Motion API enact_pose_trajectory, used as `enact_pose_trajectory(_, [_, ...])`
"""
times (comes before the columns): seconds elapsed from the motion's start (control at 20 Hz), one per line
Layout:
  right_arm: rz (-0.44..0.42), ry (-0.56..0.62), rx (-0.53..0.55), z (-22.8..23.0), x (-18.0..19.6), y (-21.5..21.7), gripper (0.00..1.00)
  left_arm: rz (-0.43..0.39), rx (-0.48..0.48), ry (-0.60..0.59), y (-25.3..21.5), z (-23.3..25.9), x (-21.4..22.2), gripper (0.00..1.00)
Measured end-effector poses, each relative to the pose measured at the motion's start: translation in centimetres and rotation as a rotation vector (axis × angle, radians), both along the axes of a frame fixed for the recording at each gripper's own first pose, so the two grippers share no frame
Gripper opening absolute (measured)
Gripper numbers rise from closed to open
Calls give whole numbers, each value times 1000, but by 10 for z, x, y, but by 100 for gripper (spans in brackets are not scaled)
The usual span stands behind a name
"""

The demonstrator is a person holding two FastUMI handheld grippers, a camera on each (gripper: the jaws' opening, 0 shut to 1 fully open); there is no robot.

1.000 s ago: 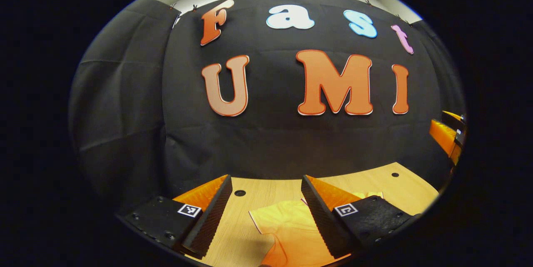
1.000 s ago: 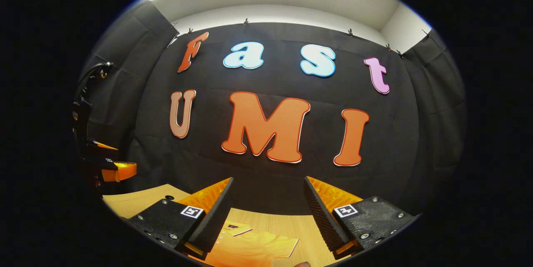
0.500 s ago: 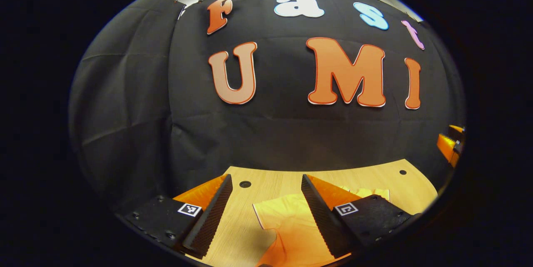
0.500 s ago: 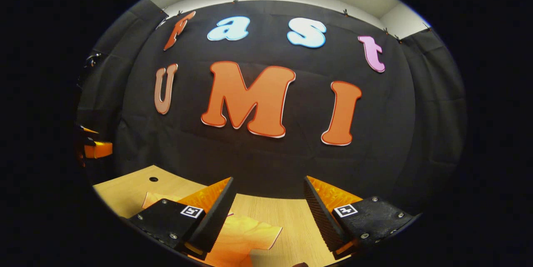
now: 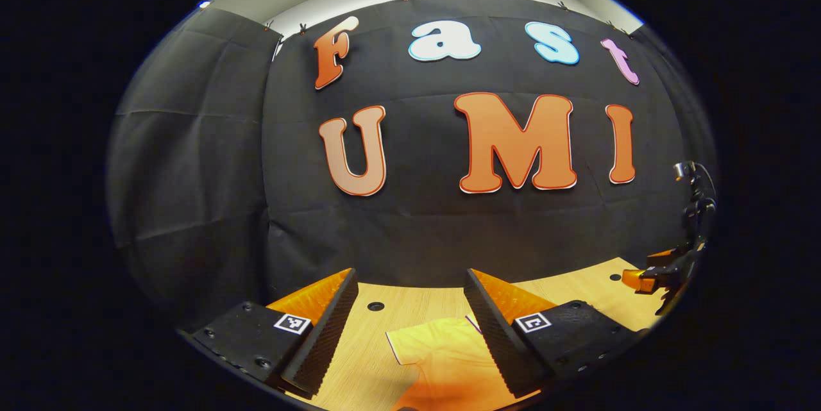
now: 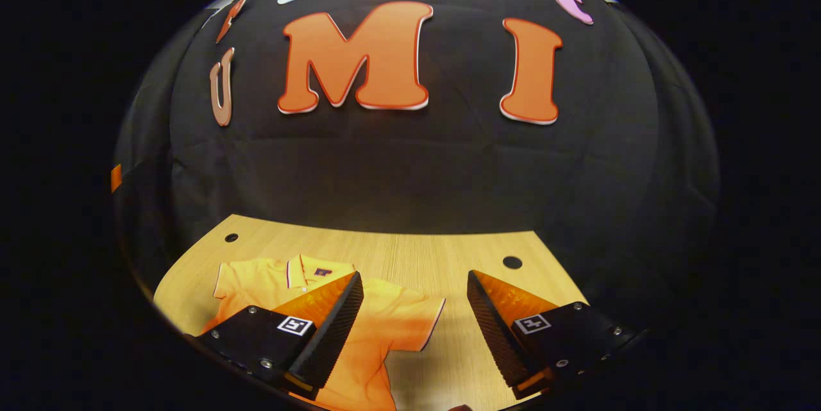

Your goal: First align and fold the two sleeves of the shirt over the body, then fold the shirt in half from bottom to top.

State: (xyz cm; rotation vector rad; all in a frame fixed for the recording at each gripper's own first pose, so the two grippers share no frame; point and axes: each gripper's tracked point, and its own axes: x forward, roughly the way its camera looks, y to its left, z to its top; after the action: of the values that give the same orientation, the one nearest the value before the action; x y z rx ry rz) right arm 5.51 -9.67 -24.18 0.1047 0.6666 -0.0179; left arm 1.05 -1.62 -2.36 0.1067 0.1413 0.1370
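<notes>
An orange polo shirt (image 6: 378, 327) lies flat on the wooden table (image 6: 410, 251), collar toward the wall. In the right gripper view its right sleeve (image 6: 420, 321) spreads out between the fingers of my right gripper (image 6: 415, 321), which hangs open above the table with nothing held. In the left gripper view the shirt's left sleeve (image 5: 426, 350) lies under my left gripper (image 5: 410, 327), also open and empty above the cloth. The right gripper (image 5: 660, 270) shows again far right in the left gripper view.
The table (image 5: 397, 308) has small round holes (image 6: 512, 262) near its back edge. The black booth wall stands close behind the table. Bare wood lies to the right of the shirt in the right gripper view.
The right gripper's camera has tilted down, bringing much more of the shirt and table into sight. The left gripper tipped down slightly, then back up. Both stay open.
</notes>
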Motion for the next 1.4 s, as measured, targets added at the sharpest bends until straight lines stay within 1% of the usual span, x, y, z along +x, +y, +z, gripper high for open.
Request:
enact_pose_trajectory(0.3, [-25,226,114,-63,6,-3,98,60,15,4,8,-4,-17,100])
enact_pose_trajectory(0.55, [-27,416,140,-113,5,-9,96,92,15,35,7,-16,-26,100])
enact_pose_trajectory(0.8, [-16,641,190,-153,-5,-10,95,109,19,73,6,-27,-30,100])
enact_pose_trajectory(1.05, [-13,808,217,-189,-6,2,90,121,22,110,4,-42,-33,99])
enact_pose_trajectory(1.1, [-13,822,217,-195,-3,2,96,123,23,118,5,-43,-32,99])
enact_pose_trajectory(1.15, [-18,838,218,-201,-3,2,88,126,24,126,5,-45,-32,99])
enact_pose_trajectory(1.25, [-44,873,243,-213,1,6,85,130,23,142,5,-50,-34,99])
enact_pose_trajectory(1.3, [-55,893,263,-217,4,8,81,133,23,148,5,-51,-34,99])
enact_pose_trajectory(1.4, [-77,924,272,-224,5,6,77,137,24,159,5,-54,-34,99])
